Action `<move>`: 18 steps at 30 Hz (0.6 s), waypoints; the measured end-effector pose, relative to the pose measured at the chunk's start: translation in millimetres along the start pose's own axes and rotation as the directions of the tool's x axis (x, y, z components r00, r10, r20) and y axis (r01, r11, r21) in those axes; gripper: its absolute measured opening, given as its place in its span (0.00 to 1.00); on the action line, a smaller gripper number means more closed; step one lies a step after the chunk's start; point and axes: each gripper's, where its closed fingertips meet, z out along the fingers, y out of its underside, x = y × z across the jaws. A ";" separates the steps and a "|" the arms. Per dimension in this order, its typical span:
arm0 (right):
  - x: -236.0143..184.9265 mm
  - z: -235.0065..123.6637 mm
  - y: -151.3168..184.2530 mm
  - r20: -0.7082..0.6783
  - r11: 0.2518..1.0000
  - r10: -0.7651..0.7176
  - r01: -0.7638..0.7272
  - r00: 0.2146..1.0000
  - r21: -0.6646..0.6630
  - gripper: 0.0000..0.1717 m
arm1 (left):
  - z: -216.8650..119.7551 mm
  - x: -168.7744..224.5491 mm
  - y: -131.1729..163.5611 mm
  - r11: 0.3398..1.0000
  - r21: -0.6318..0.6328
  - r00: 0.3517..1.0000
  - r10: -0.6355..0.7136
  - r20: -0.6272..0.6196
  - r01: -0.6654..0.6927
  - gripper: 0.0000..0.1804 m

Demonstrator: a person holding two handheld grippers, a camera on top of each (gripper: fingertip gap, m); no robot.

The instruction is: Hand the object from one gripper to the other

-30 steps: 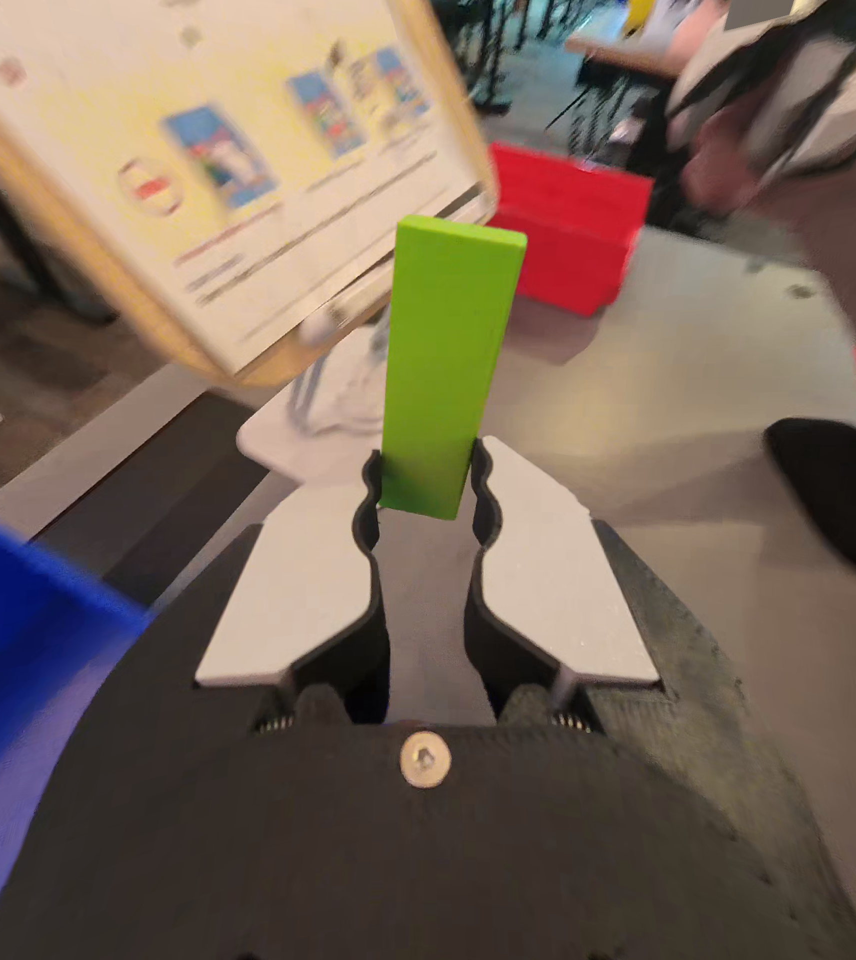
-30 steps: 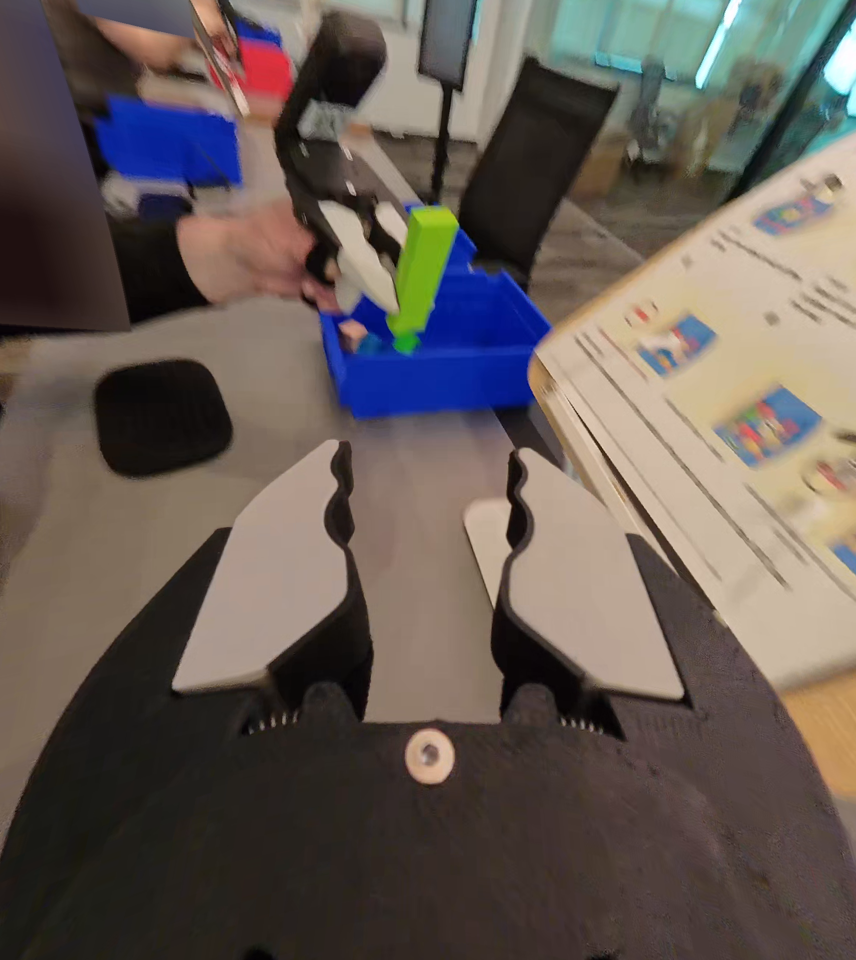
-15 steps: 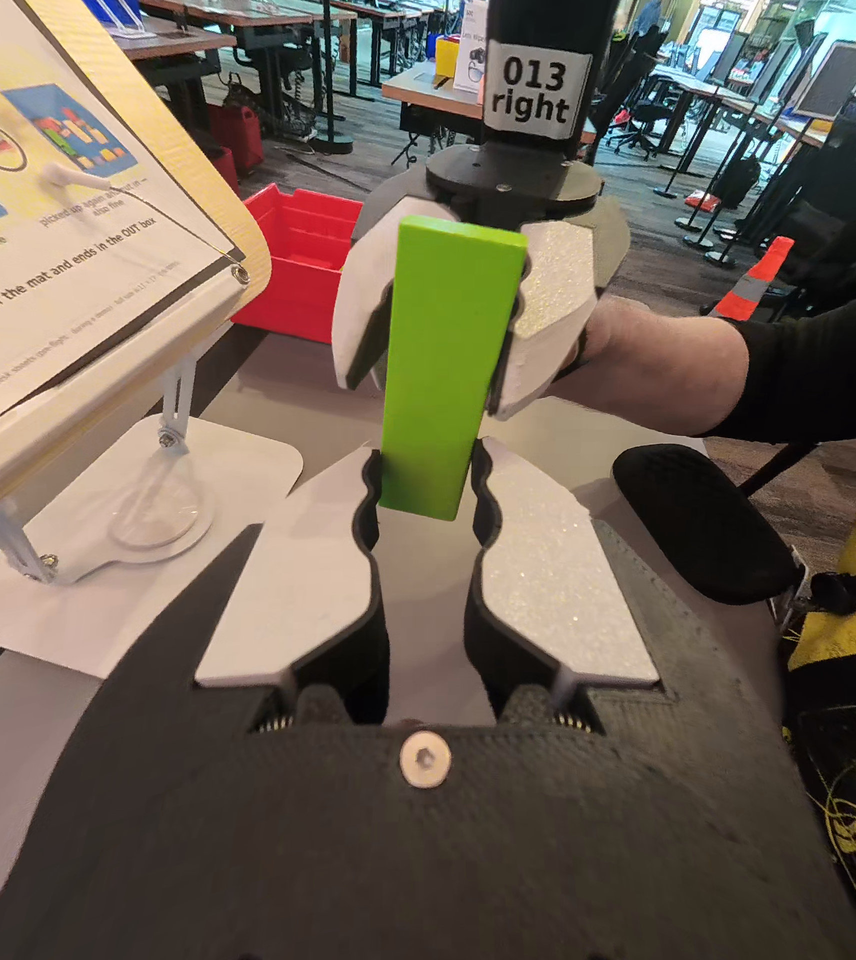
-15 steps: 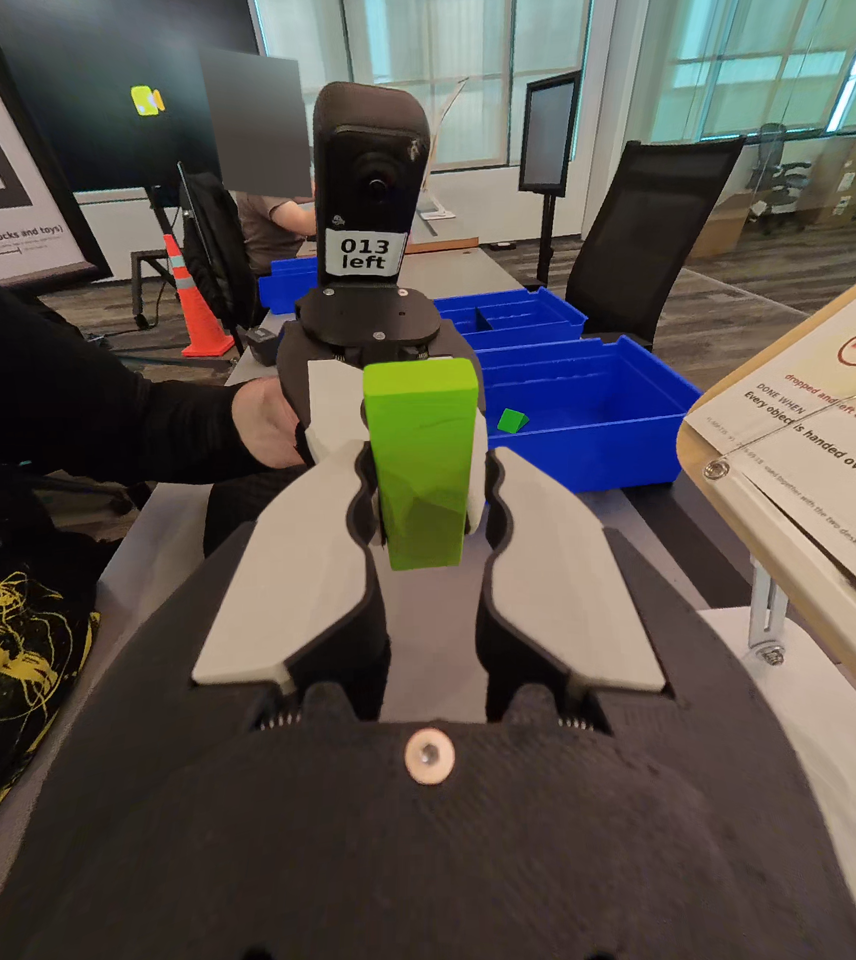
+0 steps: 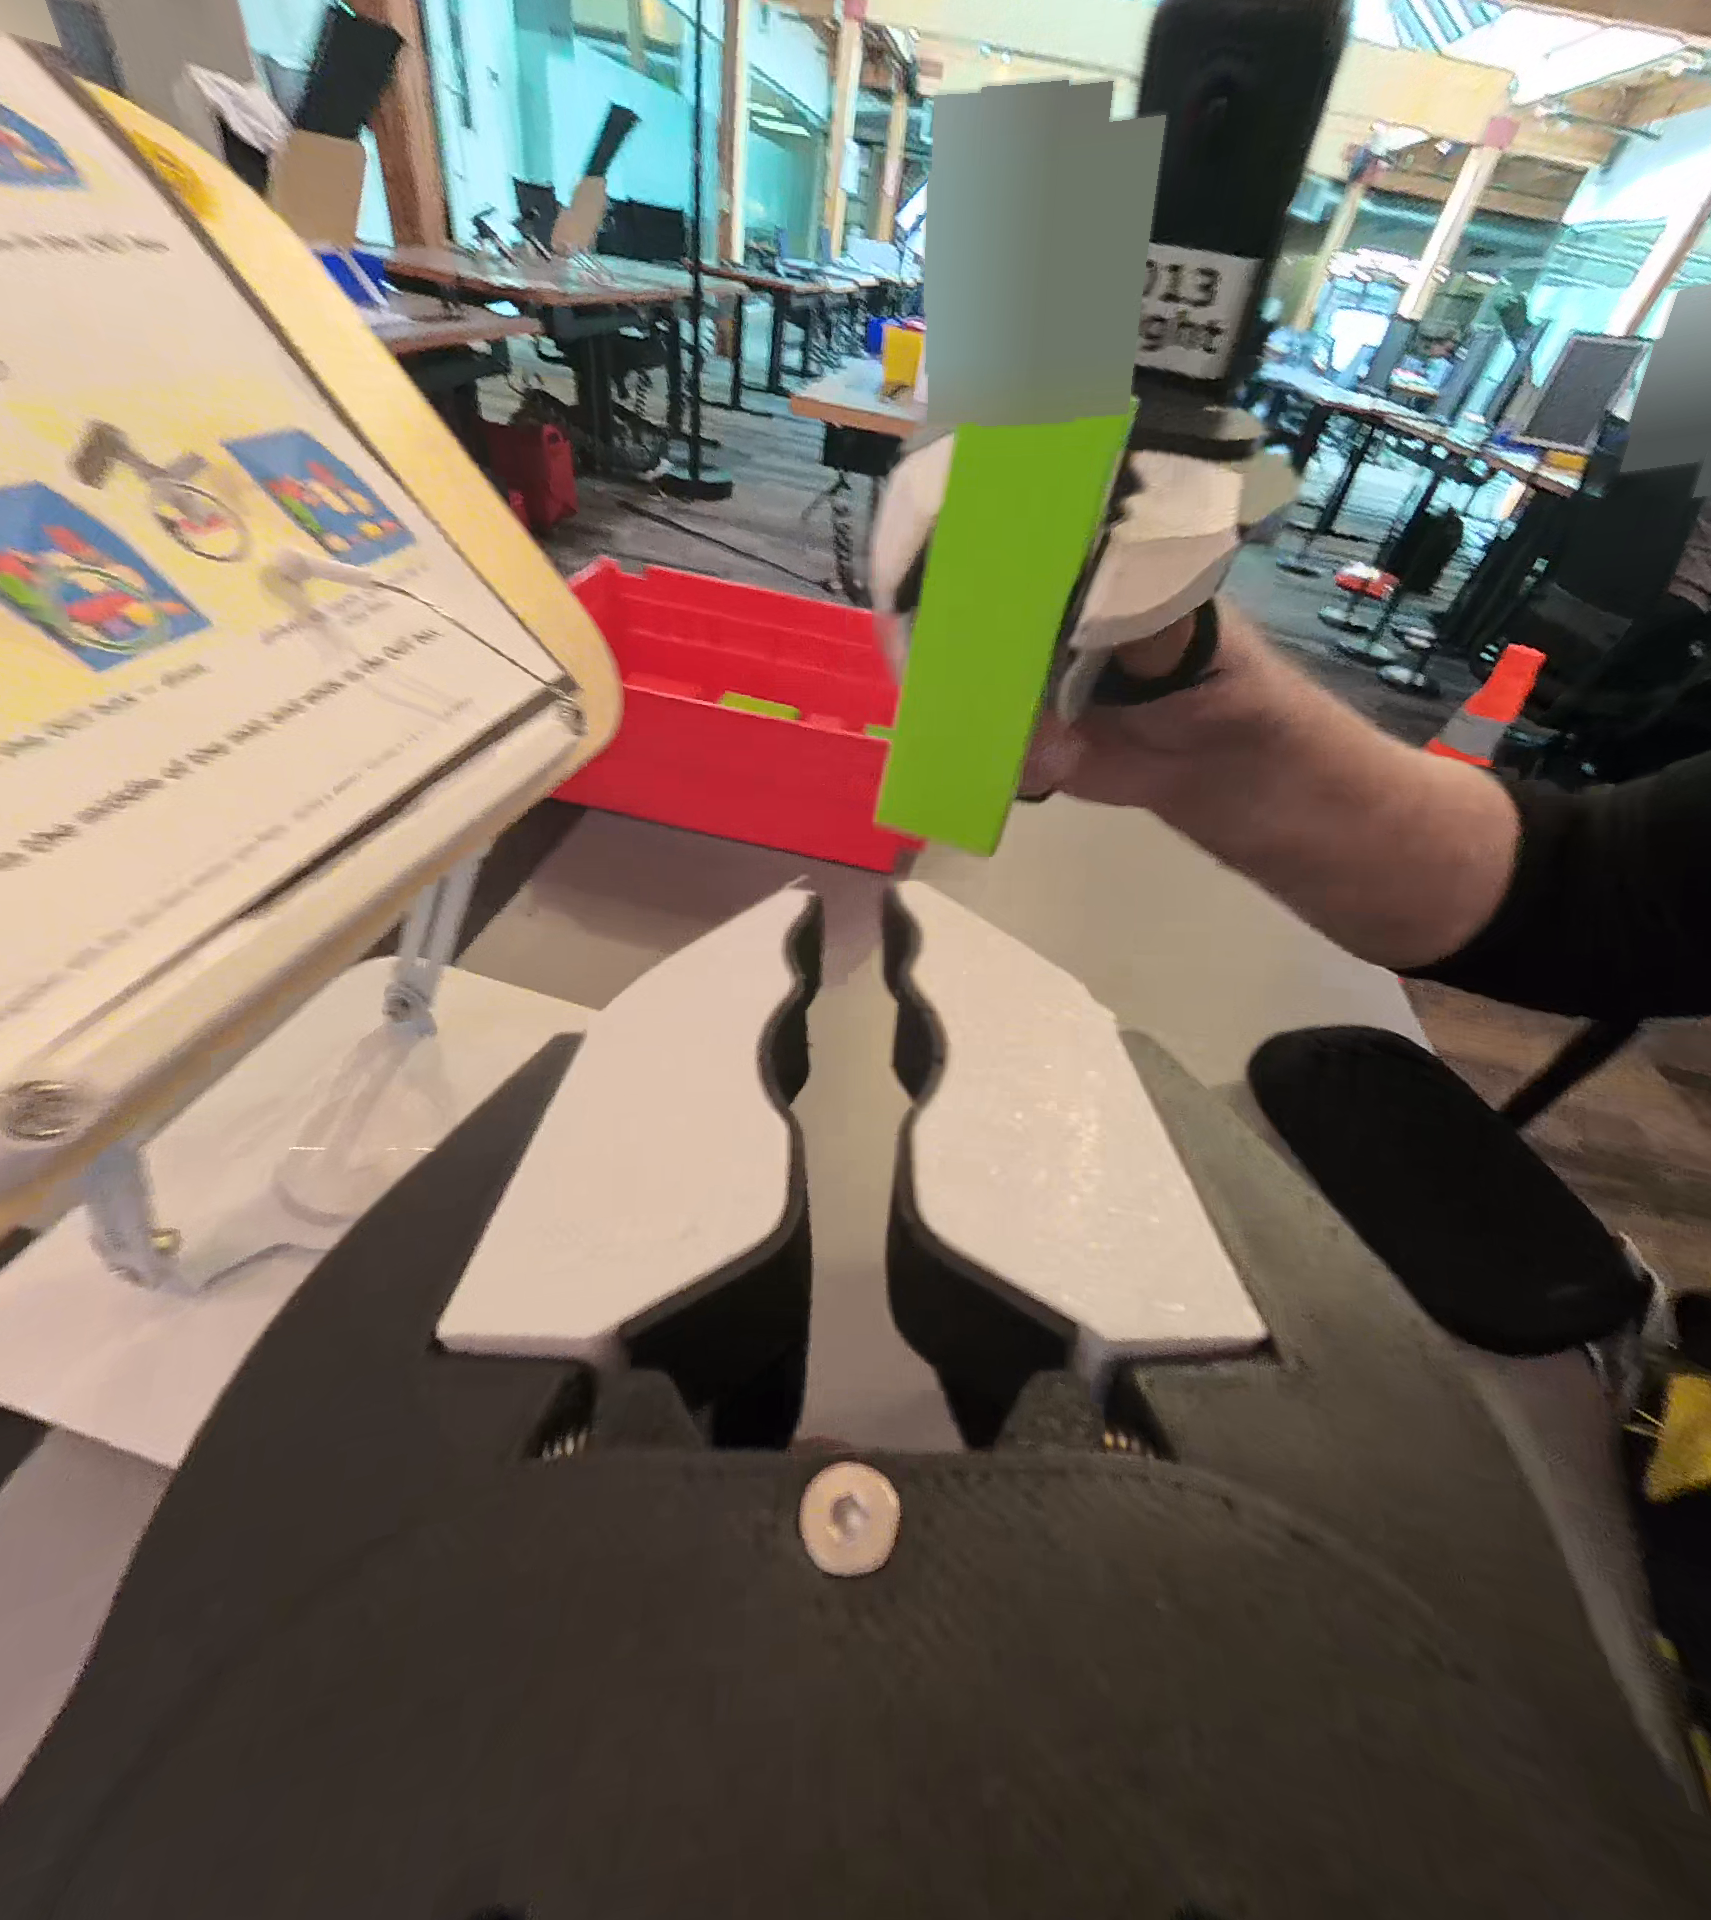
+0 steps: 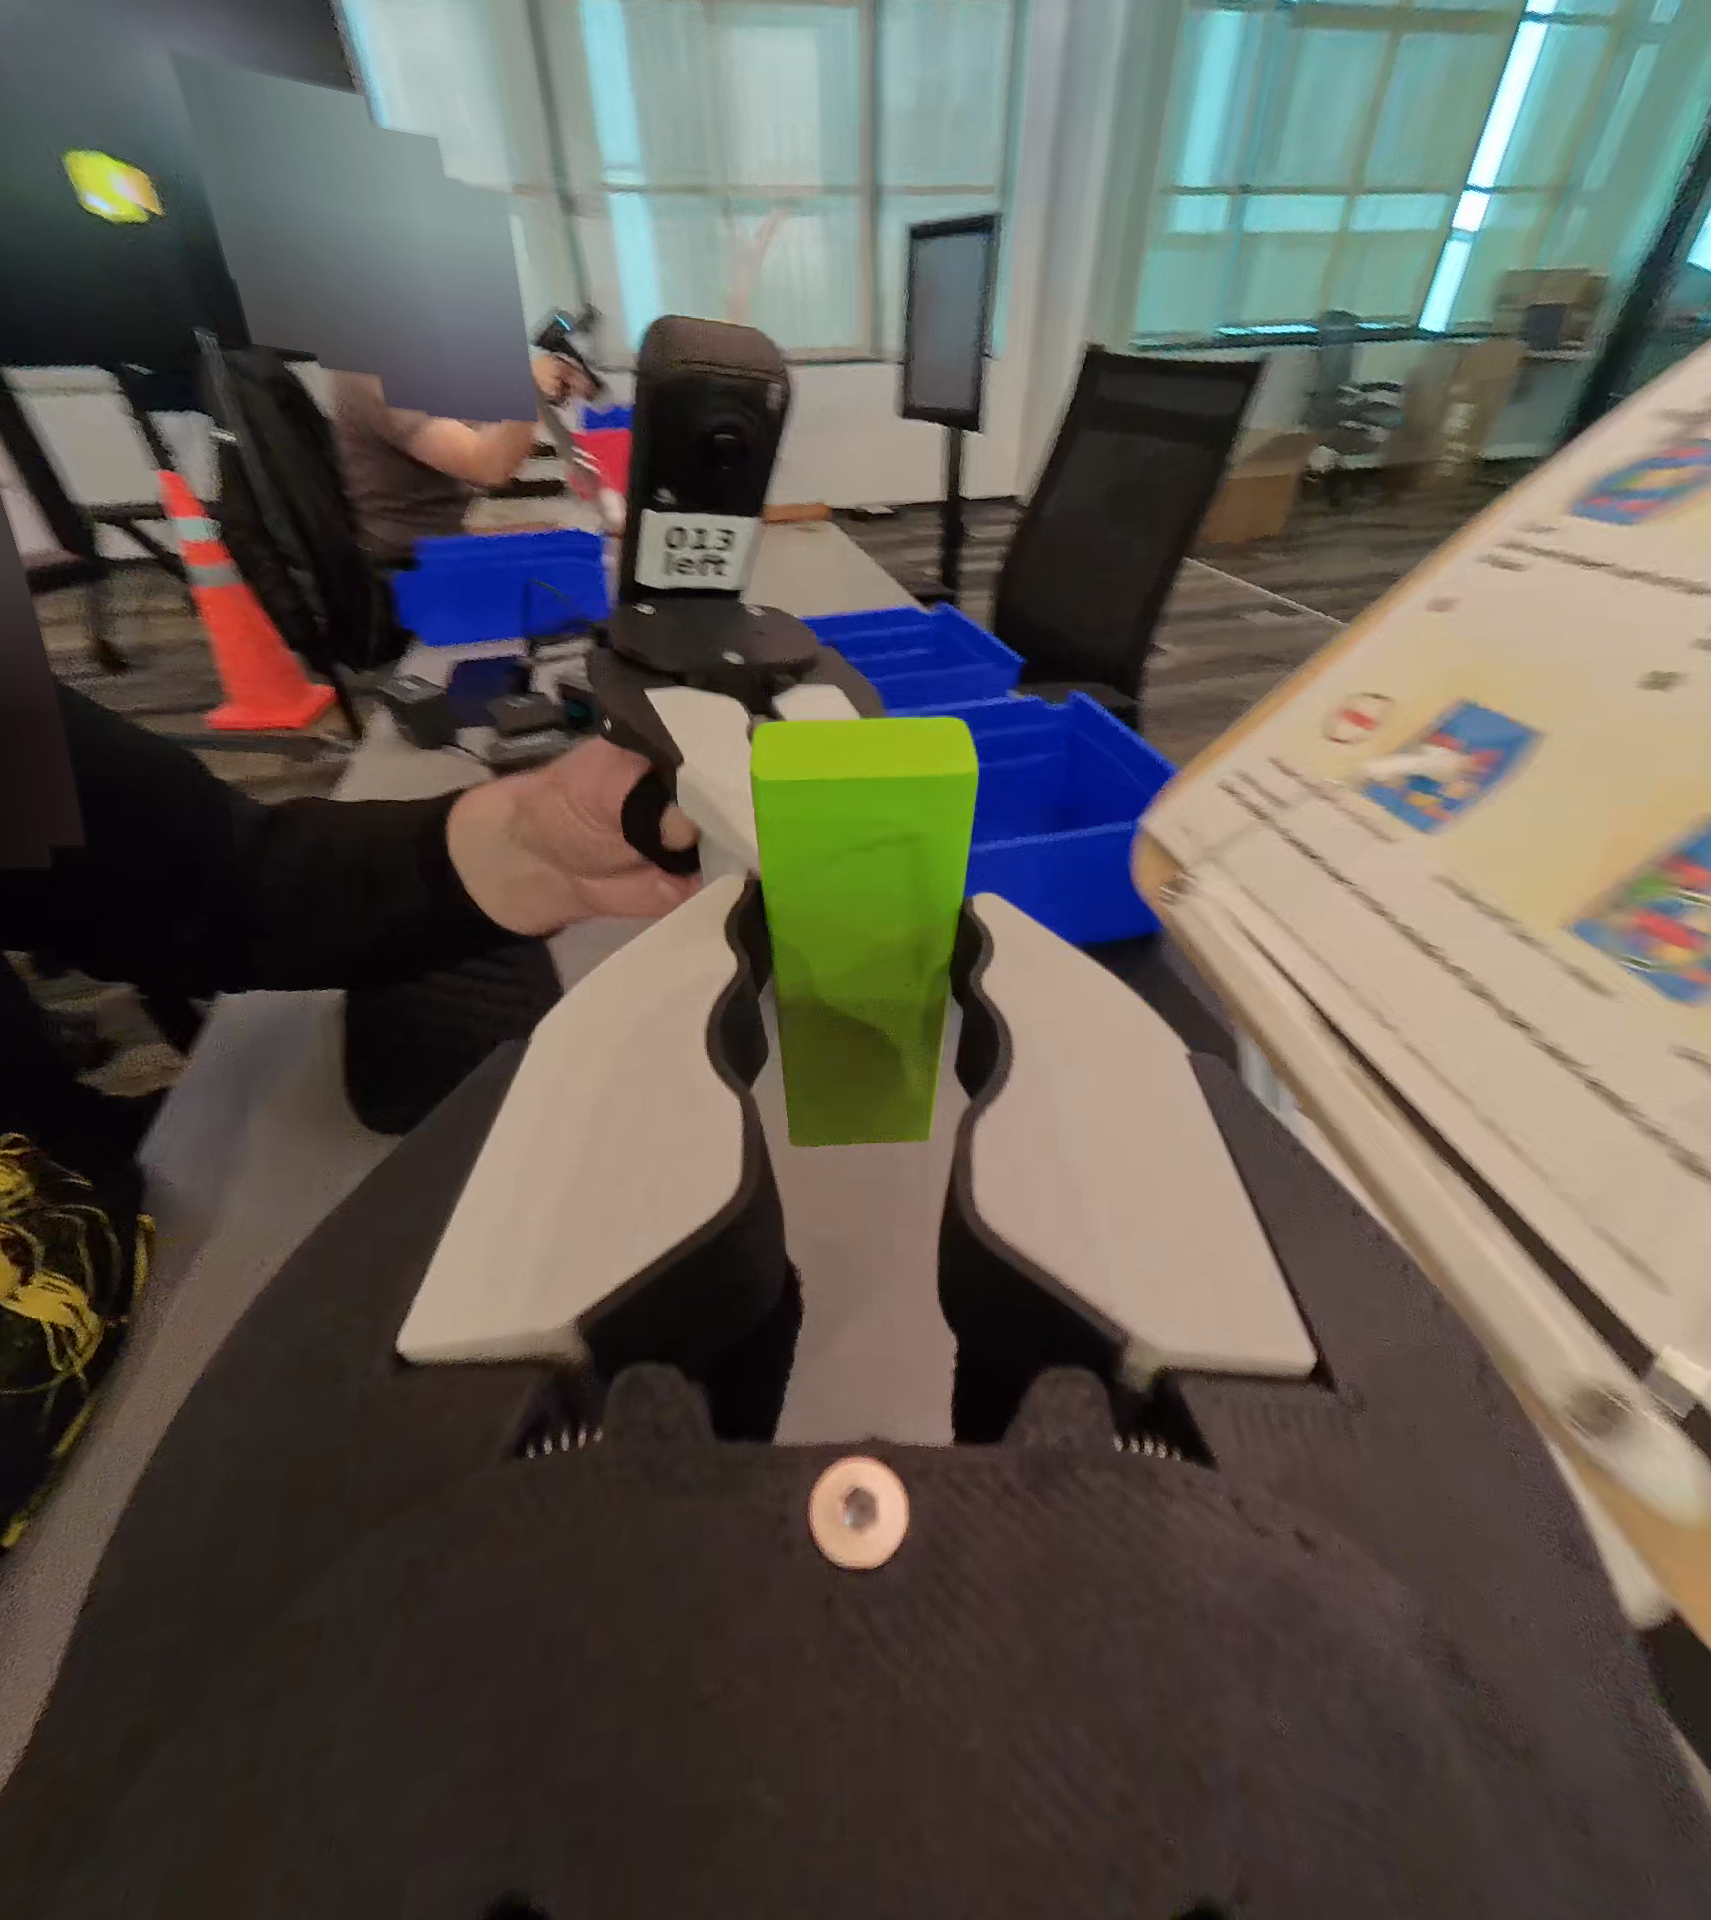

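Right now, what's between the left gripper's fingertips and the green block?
Nothing: in the left wrist view, only bare grey table shows between the left gripper and the green block.

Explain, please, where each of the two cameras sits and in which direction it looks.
Left wrist view: sits on the left gripper, looks along its empty, nearly closed fingers toward the red bin; the person's right hand shows.
Right wrist view: sits on the right gripper, looks along fingers clamping the green block toward the blue bin; the left hand shows.
Shared: the green block, the instruction board, and the opposite gripper.
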 end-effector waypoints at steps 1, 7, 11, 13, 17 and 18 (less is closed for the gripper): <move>10.4 -15.9 -2.4 -0.054 1.000 -0.004 0.003 0.999 -0.018 0.18 | -2.5 -8.3 -3.6 1.000 0.020 1.000 0.002 0.020 -0.003 0.01; 90.3 -129.7 14.8 -0.438 0.969 -0.021 -0.090 0.899 -0.231 0.18 | -5.6 -68.0 -15.5 0.996 0.052 0.980 0.057 0.190 -0.068 0.00; 134.7 -201.1 54.3 -0.632 0.902 -0.006 -0.268 0.775 -0.338 0.18 | -4.8 -90.5 -21.6 0.994 0.076 0.969 0.053 0.241 -0.073 0.00; 146.8 -222.0 80.7 -0.669 0.860 0.058 -0.378 0.741 -0.344 0.18 | -6.3 -90.7 -22.2 0.993 0.096 0.970 0.050 0.237 -0.074 0.00; 166.9 -250.0 142.3 -0.733 0.749 0.129 -0.550 0.667 -0.369 0.18 | -9.0 -94.5 -15.6 0.994 0.071 0.964 0.064 0.256 -0.085 0.00; 170.4 -253.5 157.8 -0.745 0.722 0.143 -0.583 0.652 -0.372 0.18 | -10.4 -94.2 -17.0 0.993 0.076 0.965 0.064 0.255 -0.086 0.00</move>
